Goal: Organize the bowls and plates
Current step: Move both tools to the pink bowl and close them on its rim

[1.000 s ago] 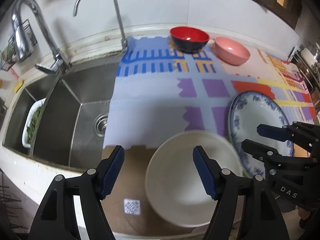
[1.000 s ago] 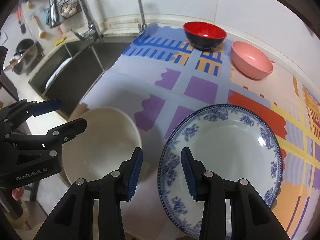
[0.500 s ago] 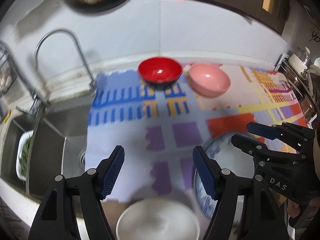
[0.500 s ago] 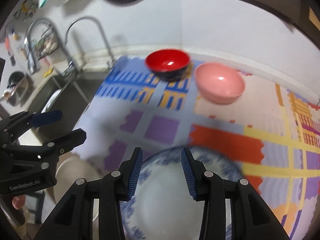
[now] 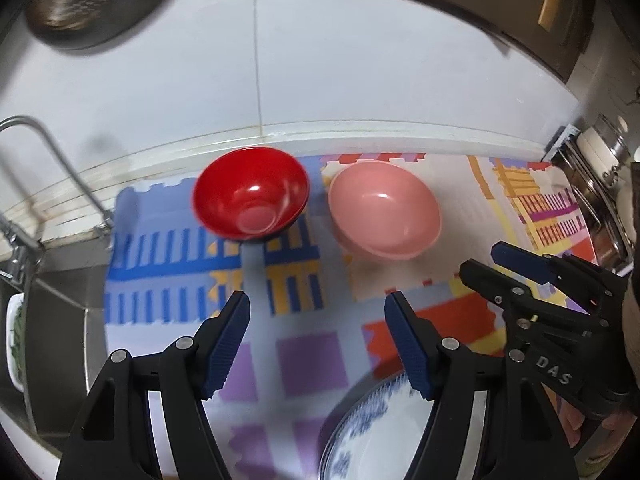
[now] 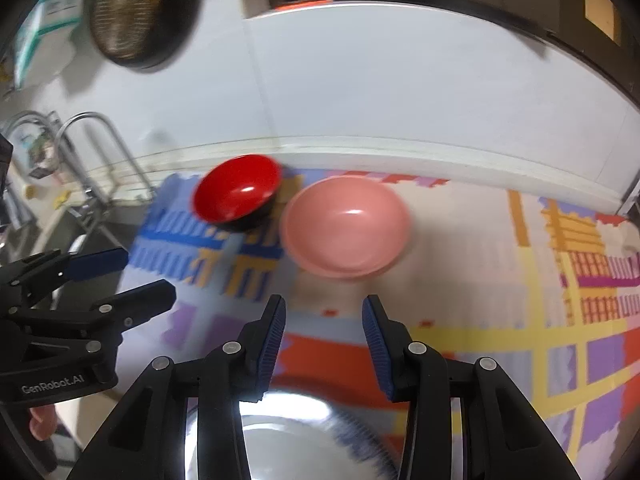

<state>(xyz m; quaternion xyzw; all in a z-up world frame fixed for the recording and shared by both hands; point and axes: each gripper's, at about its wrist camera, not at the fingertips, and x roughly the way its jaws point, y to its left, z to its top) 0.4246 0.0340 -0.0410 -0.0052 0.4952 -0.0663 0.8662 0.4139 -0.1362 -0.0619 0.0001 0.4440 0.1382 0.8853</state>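
A patterned mat [image 5: 304,360] covered the counter, with a tap [image 5: 52,160] and sink [image 5: 60,320] at 9 o'clock and a dark pan [image 6: 132,12] hanging on the wall at 11 o'clock. Nothing stood between the grippers and the 2 bowls. Only the left wrist view showed jars [image 5: 604,152] at 3 o'clock; only the right wrist view showed a wire rack [image 6: 36,152] behind the tap. The red bowl [image 5: 251,199] sat at 11 o'clock from the left gripper [image 5: 318,344], the pink bowl [image 6: 346,227] at 12 o'clock from the right gripper [image 6: 324,336], both well apart from the fingers. A blue-patterned plate [image 5: 372,436] lay at 6 o'clock, under both grippers. Both grippers stood released, jaws apart and holding nothing.
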